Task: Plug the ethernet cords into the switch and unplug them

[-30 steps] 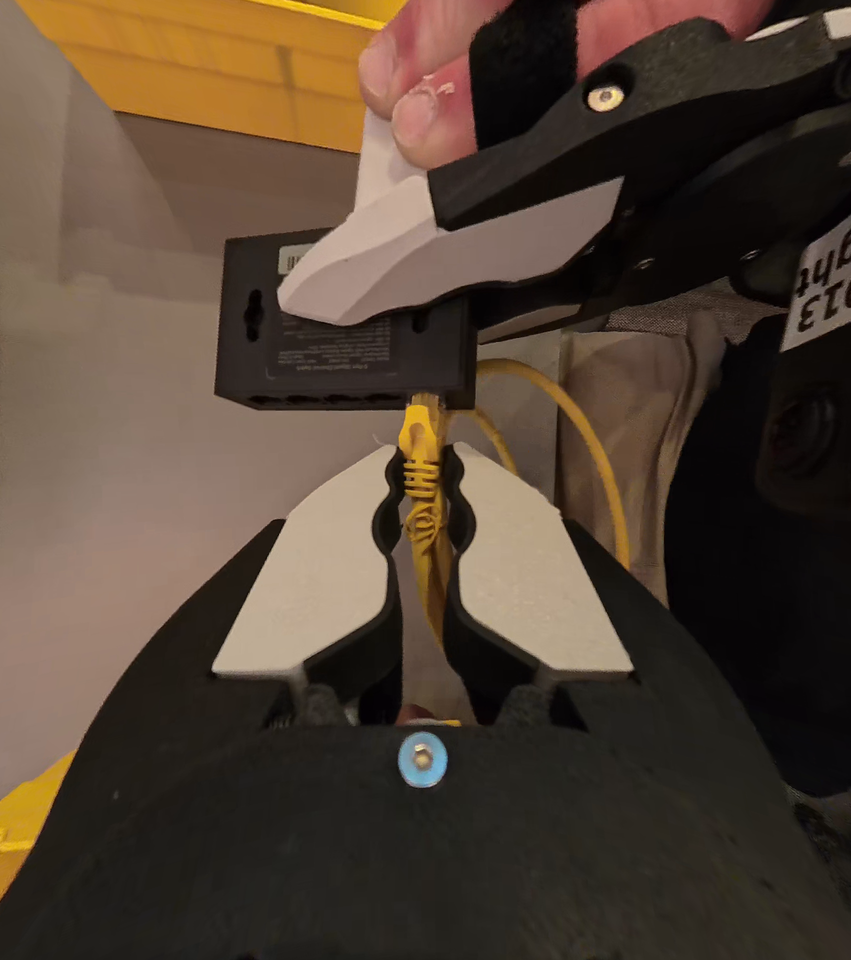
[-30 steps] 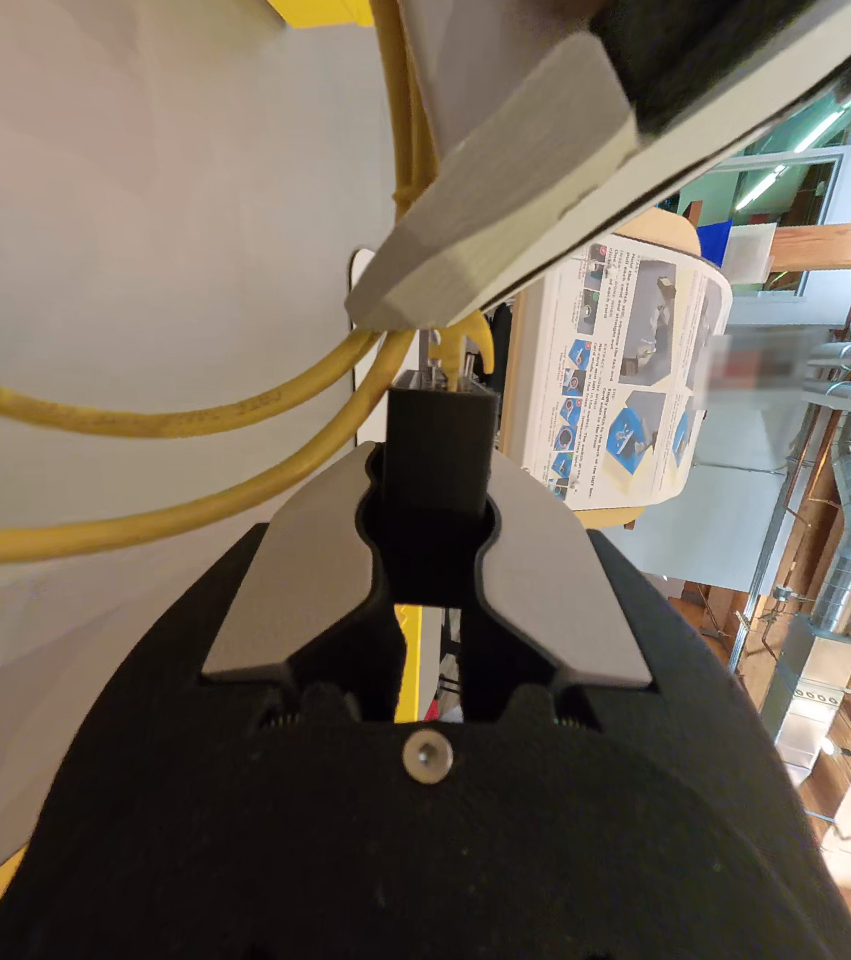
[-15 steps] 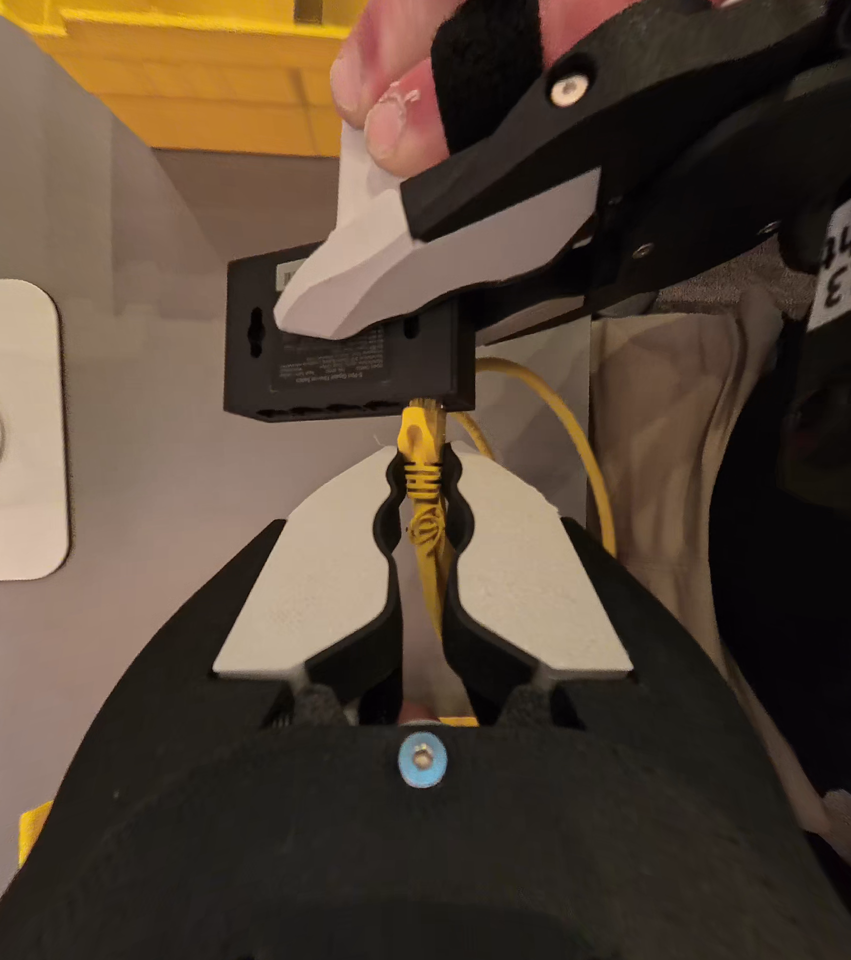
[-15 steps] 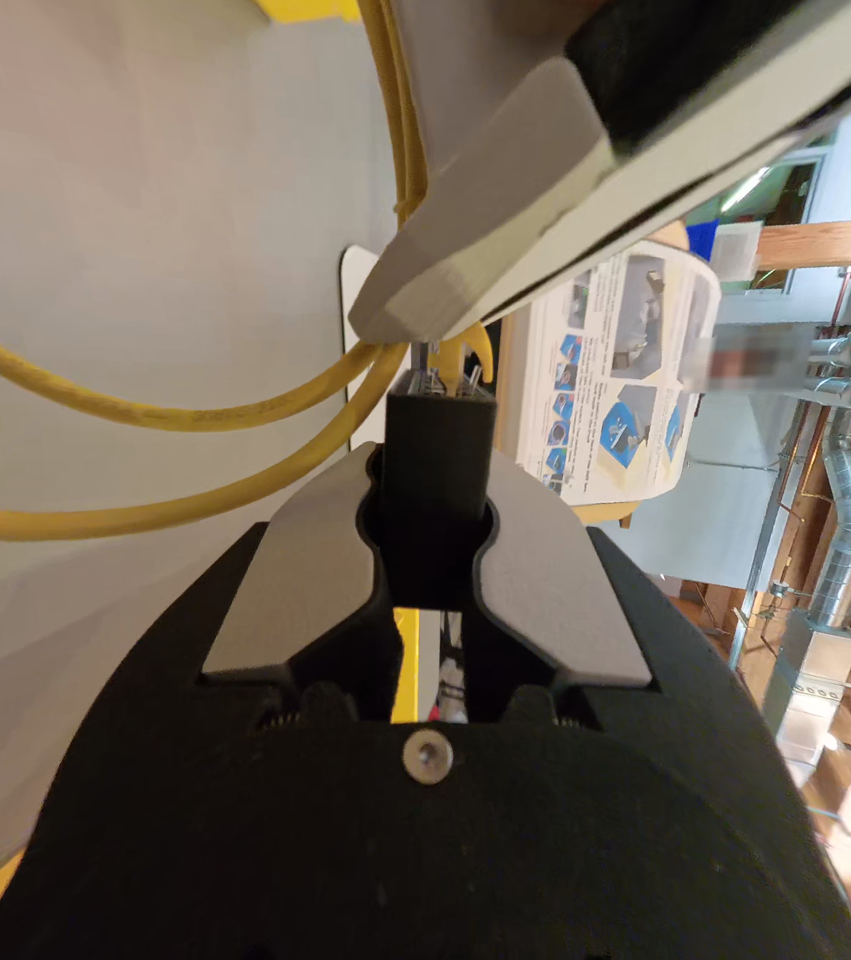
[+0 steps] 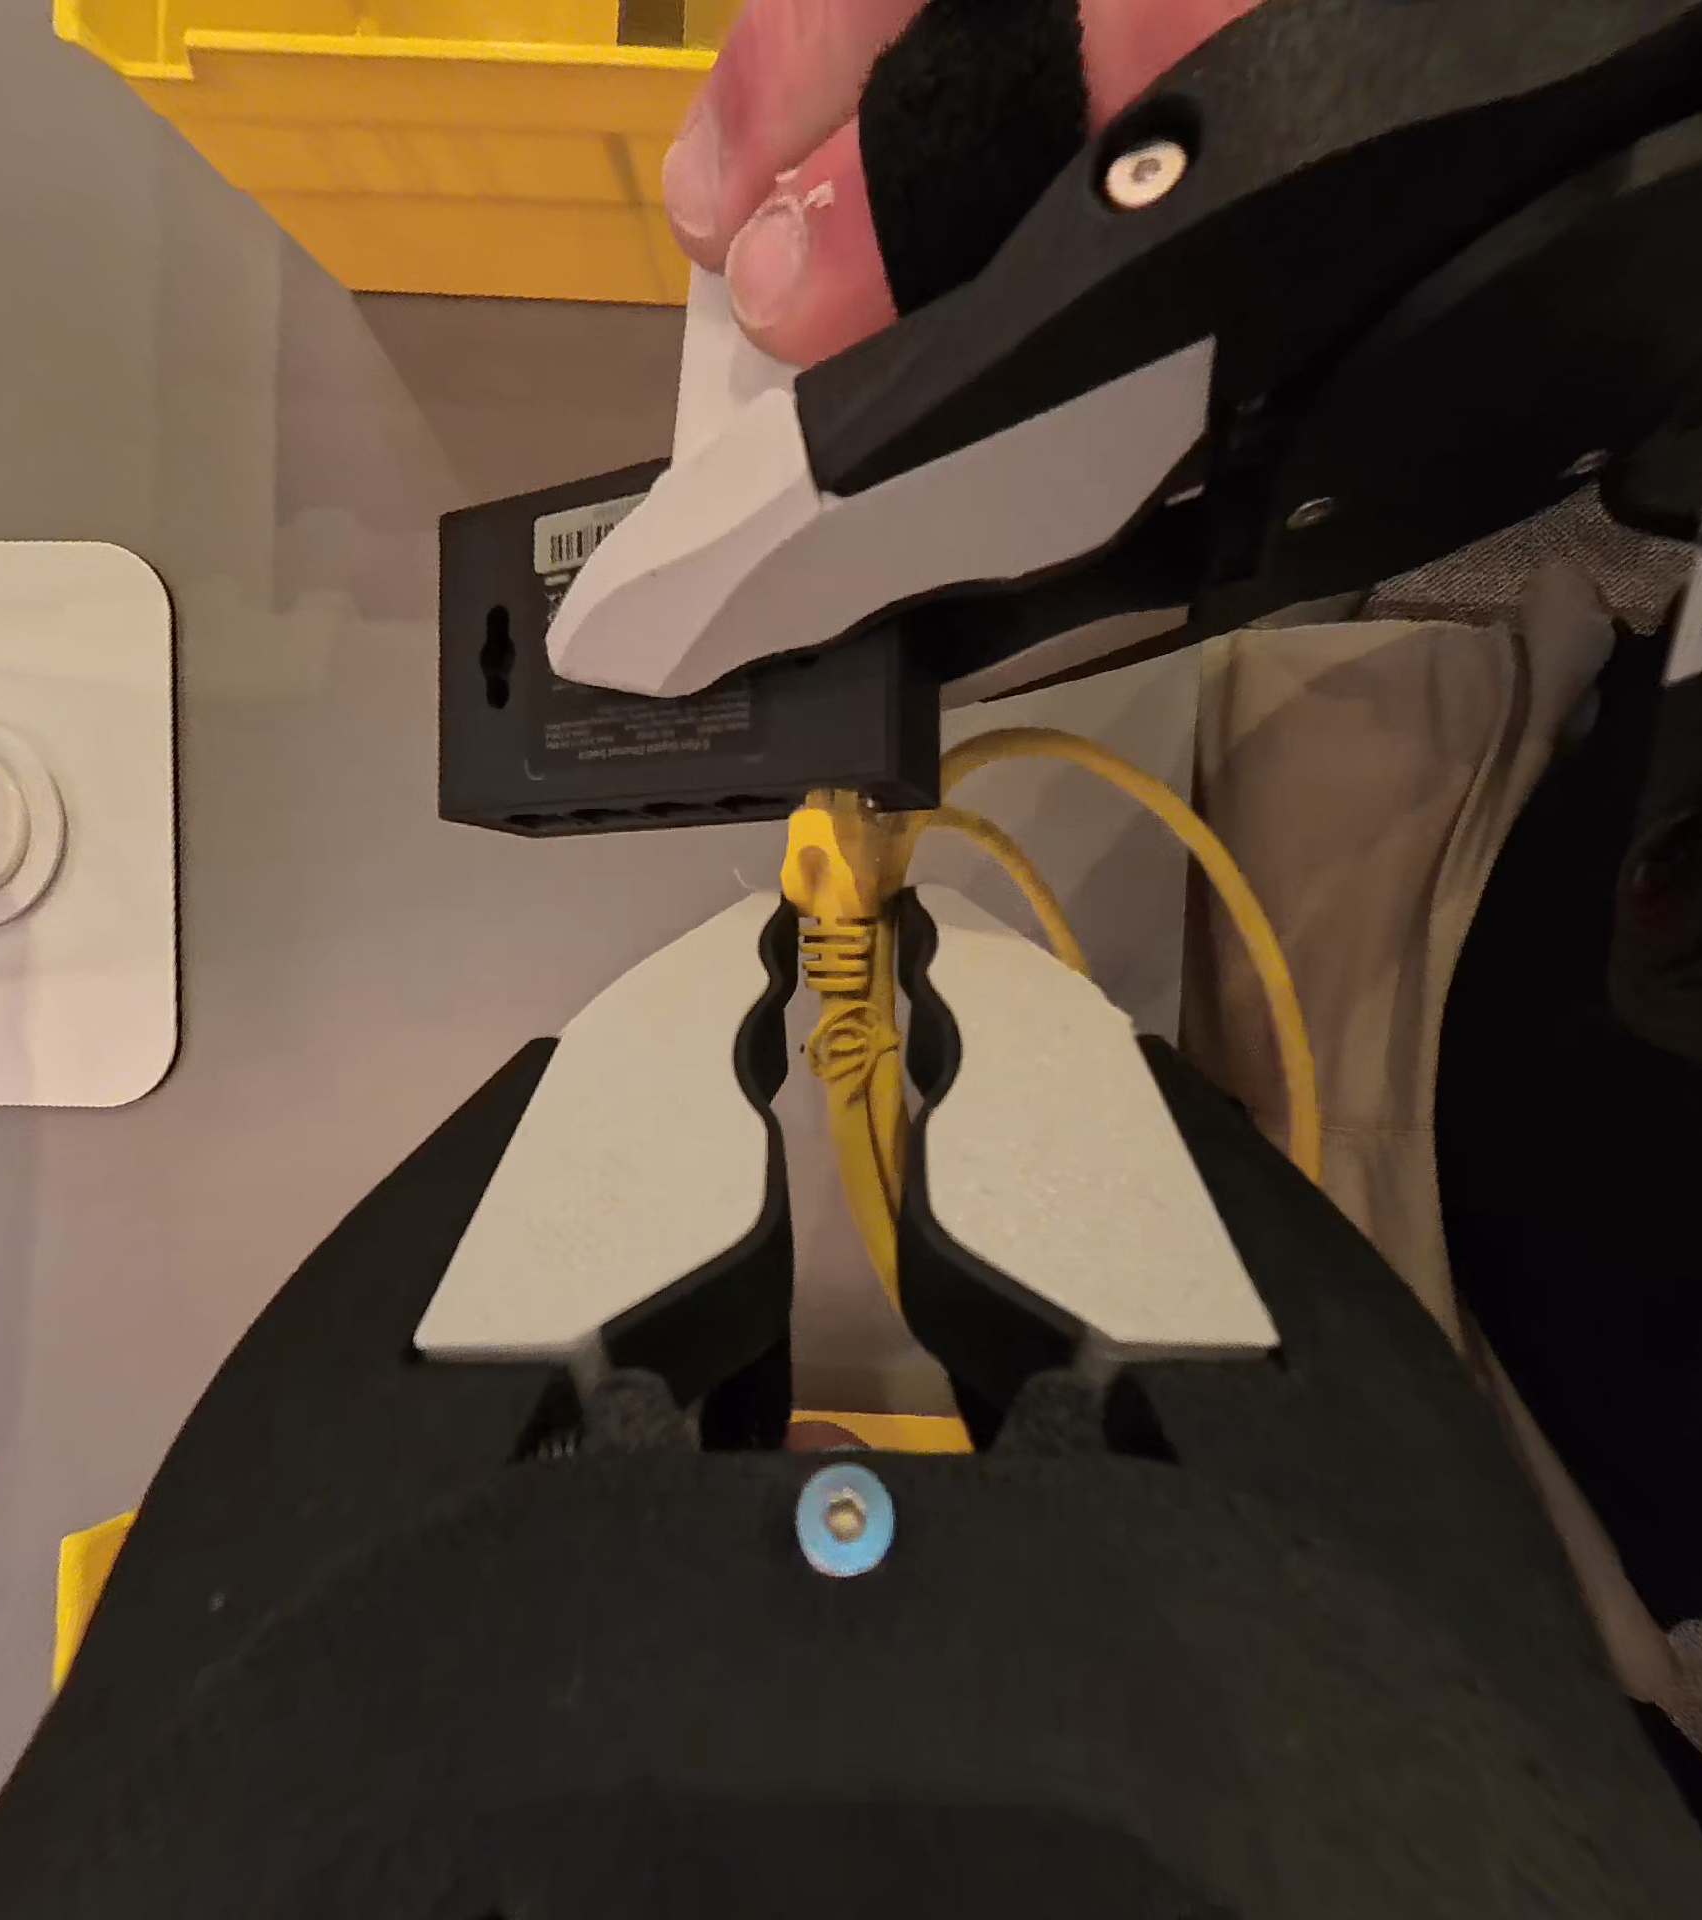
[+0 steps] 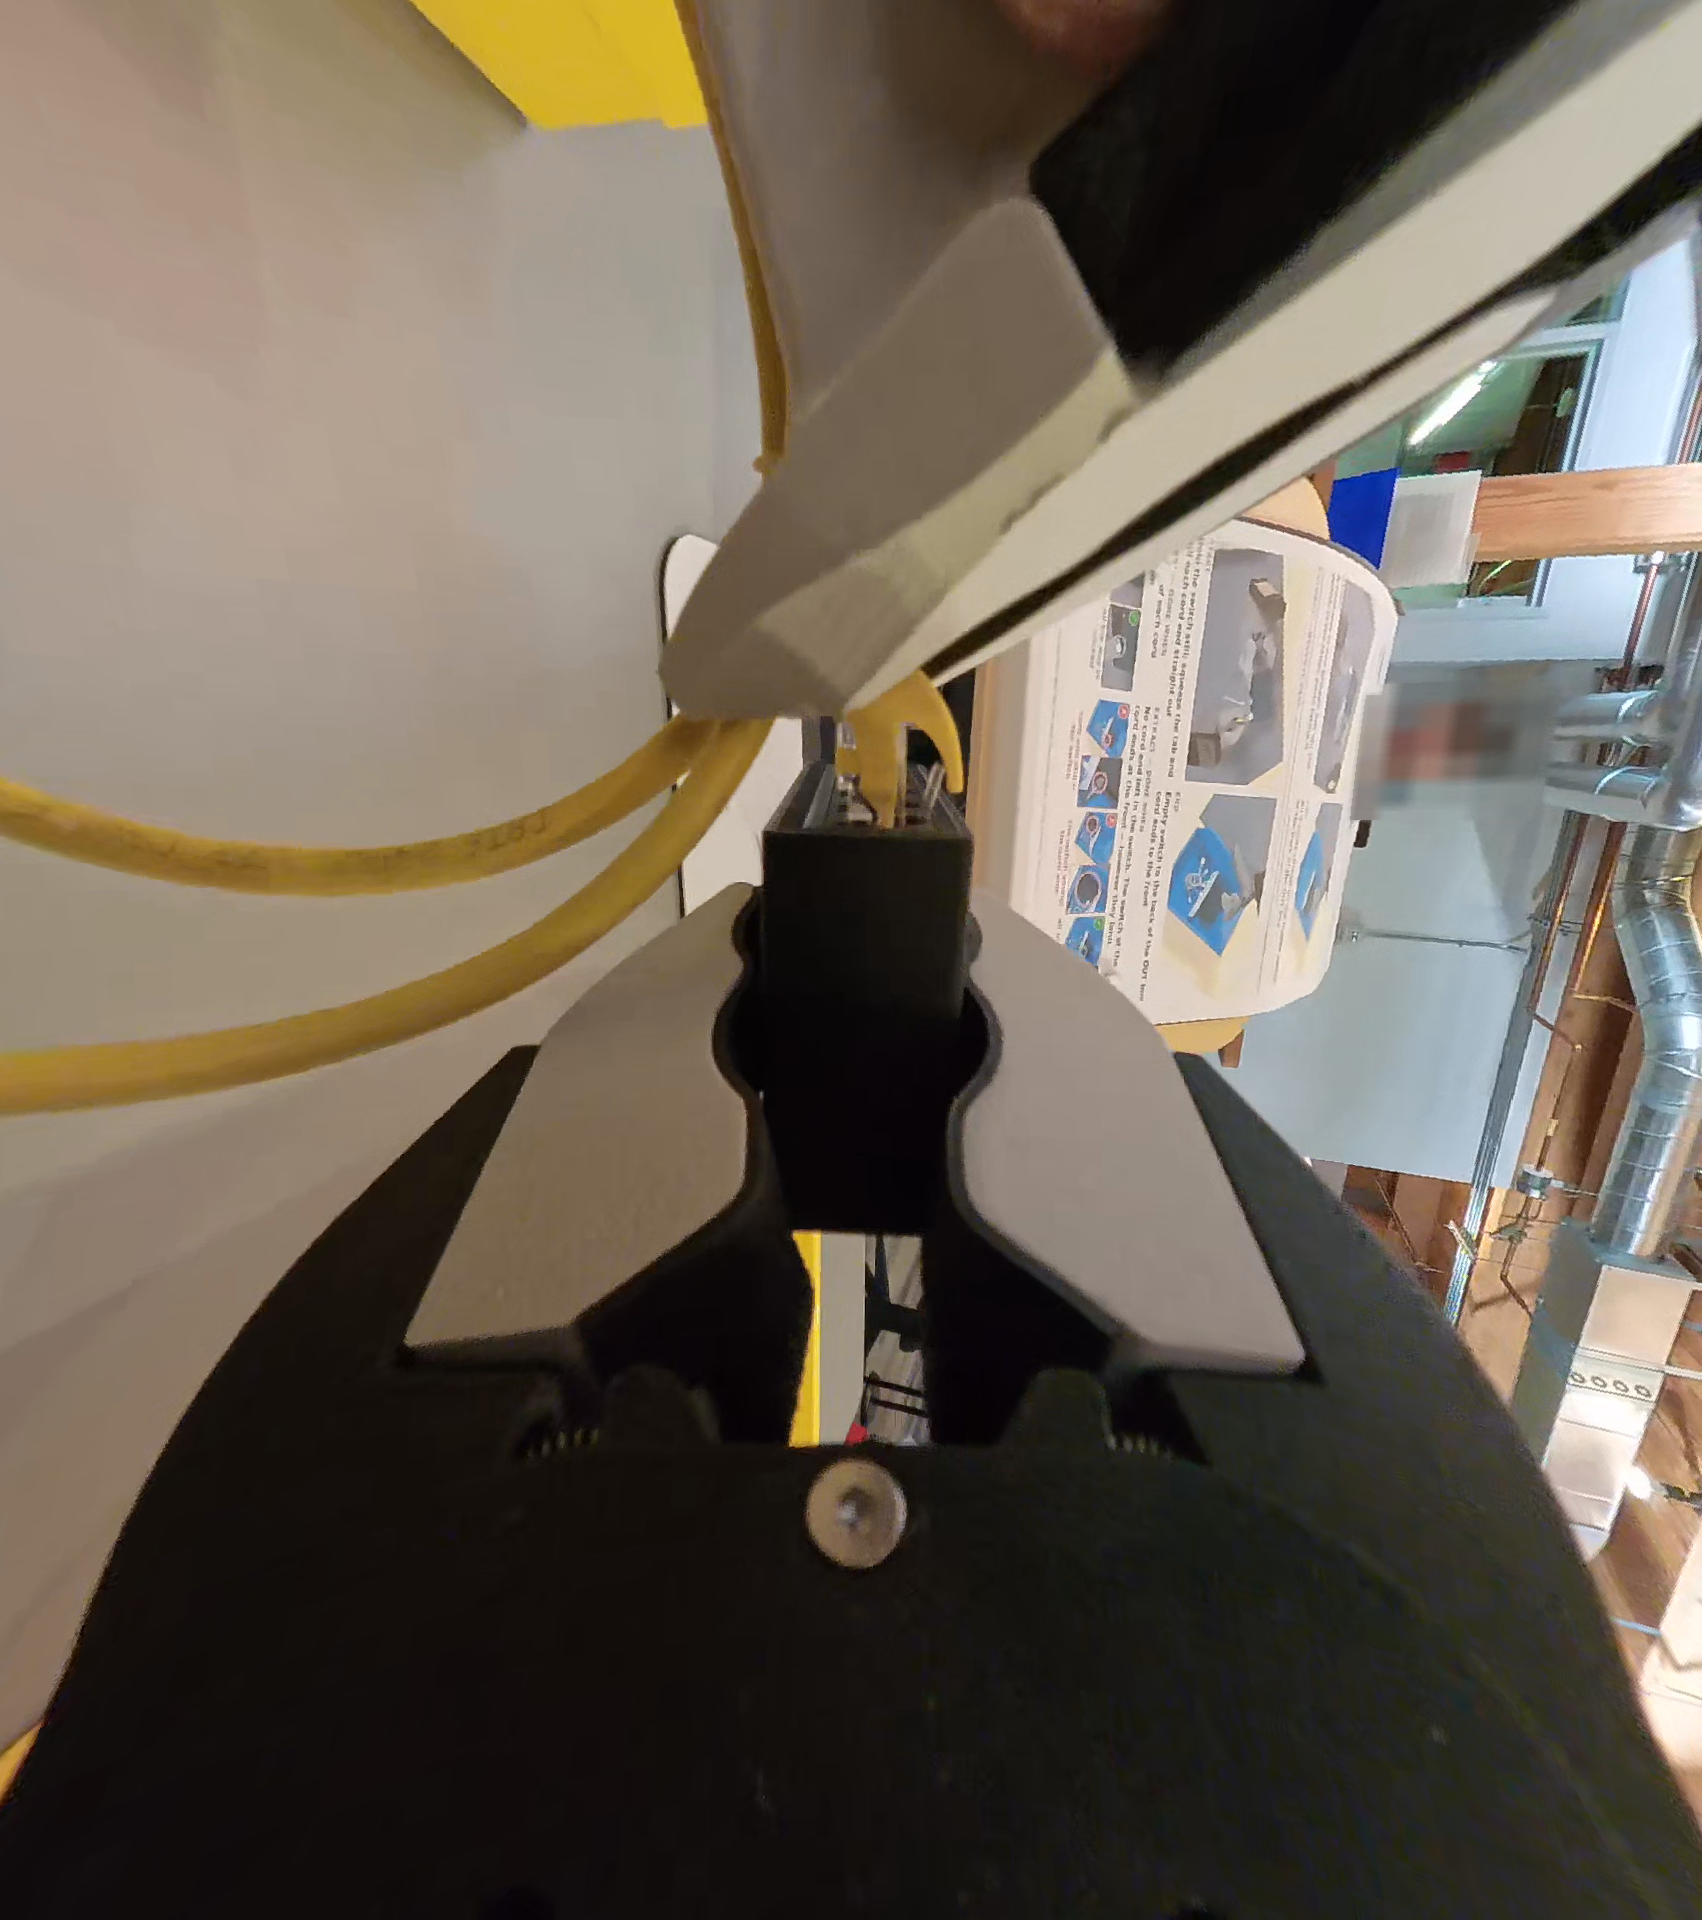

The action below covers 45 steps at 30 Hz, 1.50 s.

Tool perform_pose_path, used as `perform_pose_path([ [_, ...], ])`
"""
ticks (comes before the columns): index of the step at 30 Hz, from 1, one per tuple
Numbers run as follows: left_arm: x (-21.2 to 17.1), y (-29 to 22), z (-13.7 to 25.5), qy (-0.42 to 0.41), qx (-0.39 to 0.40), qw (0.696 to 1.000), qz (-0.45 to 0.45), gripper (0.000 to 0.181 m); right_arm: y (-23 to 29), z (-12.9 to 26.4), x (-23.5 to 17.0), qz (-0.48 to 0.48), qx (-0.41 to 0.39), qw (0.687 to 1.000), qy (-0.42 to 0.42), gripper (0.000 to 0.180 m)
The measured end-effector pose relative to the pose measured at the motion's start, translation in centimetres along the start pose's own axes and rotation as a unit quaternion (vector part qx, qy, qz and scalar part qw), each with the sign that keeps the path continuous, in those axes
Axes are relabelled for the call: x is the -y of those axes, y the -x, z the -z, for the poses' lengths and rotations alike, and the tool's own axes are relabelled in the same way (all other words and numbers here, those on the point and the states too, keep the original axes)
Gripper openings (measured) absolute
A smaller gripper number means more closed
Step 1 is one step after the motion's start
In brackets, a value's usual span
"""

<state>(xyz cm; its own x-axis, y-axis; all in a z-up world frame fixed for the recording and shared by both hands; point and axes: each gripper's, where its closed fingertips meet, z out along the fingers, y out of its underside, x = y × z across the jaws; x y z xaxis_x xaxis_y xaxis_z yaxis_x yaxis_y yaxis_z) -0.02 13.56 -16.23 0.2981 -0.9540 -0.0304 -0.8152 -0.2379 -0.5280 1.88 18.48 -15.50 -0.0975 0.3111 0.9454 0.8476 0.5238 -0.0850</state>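
Yellow cords: two yellow ethernet cords (image 5: 1231,914) counted; both run up to the right end of the port row, and their slack loops off toward the worktop's near right edge.
Plug: one yellow plug (image 5: 831,862) sits at a port of the switch; whether it is fully seated I cannot tell.
Switch: one black switch (image 5: 681,727) held clear above the grey worktop (image 5: 307,1143), label face toward the left camera, port row facing the left gripper.
Left gripper (image 5: 845,935): fingers narrow, clamped on the plug's ribbed boot.
Right gripper (image 6: 862,935): fingers pinching the switch's end across its thin body.
Hand: one hand (image 5: 774,208) on the right gripper's handle.
Other things: one white plastic tray (image 5: 26,821) near the worktop's left edge; one yellow bin (image 5: 431,177) at the far edge.
Change: both grips are unchanged from half a second ago; the left view has shifted, so more of the tray shows.
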Motion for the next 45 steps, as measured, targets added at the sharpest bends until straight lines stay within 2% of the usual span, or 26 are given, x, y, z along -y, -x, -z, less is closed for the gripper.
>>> perform_pose_path([
  [1, -0.1, -0.1, 0.3, -0.004, 0.001, 1.000, 0.001, 0.020, -0.2, 0.1, 0.0, -0.003, -0.003, 1.000, -0.002, 0.028],
  [5, -1.4, 0.8, 2.8, -0.023, 0.042, 0.999, 0.009, 0.036, -0.9, 0.1, -1.1, -0.029, -0.010, 0.999, 0.009, 0.028],
  [9, -4.3, 1.9, 7.2, -0.045, 0.102, 0.993, 0.037, 0.046, -1.5, 0.2, -1.9, -0.057, -0.012, 0.998, 0.006, 0.028],
  [13, -9.6, 2.6, 11.5, -0.028, 0.177, 0.981, 0.075, 0.046, -1.3, 0.2, -2.0, -0.071, -0.012, 0.997, 0.006, 0.028],
  [16, -15.6, 3.7, 13.1, 0.005, 0.236, 0.962, 0.134, 0.044, -0.7, -0.1, -2.1, -0.073, -0.002, 0.997, 0.008, 0.028],
  [20, -20.9, 1.8, 9.2, 0.000, 0.178, 0.959, 0.221, 0.043, 0.0, -0.4, -1.9, -0.079, 0.011, 0.997, 0.005, 0.028],
  [23, -24.8, 1.1, 5.4, 0.067, 0.176, 0.949, 0.254, 0.046, 0.3, -0.4, -1.4, -0.078, 0.017, 0.997, 0.001, 0.028],
  [25, -25.5, 0.3, 2.9, 0.073, 0.146, 0.947, 0.279, 0.046, 0.5, -0.4, -1.2, -0.080, 0.021, 0.997, -0.002, 0.028],
  [27, -26.5, 0.9, 1.4, 0.080, 0.160, 0.939, 0.294, 0.044, 0.6, -0.4, -0.9, -0.081, 0.024, 0.996, -0.006, 0.028],
  [28, -26.4, 0.8, 0.5, 0.069, 0.149, 0.939, 0.302, 0.040, 0.7, -0.3, -0.8, -0.082, 0.026, 0.996, -0.008, 0.028],
  [30, -26.4, 0.9, -0.6, 0.063, 0.141, 0.938, 0.310, 0.017, 0.8, -0.4, -0.6, -0.081, 0.028, 0.996, -0.009, 0.028],
  [31, -26.7, 1.1, -0.7, 0.066, 0.144, 0.938, 0.308, 0.014, 0.9, -0.4, -0.6, -0.083, 0.029, 0.996, -0.010, 0.028],
  [38, -23.2, 1.2, 4.9, -0.027, 0.153, 0.950, 0.270, 0.013, 0.9, -0.4, -1.3, -0.101, 0.032, 0.994, -0.011, 0.029],
  [40, -20.7, 0.4, 6.9, -0.084, 0.127, 0.957, 0.246, 0.012, 0.9, -0.4, -1.3, -0.103, 0.033, 0.994, -0.013, 0.029],
  [45, -13.0, -0.3, 11.6, -0.221, 0.099, 0.949, 0.200, 0.011, 0.4, -0.1, -2.1, -0.115, 0.031, 0.993, -0.010, 0.029],
])
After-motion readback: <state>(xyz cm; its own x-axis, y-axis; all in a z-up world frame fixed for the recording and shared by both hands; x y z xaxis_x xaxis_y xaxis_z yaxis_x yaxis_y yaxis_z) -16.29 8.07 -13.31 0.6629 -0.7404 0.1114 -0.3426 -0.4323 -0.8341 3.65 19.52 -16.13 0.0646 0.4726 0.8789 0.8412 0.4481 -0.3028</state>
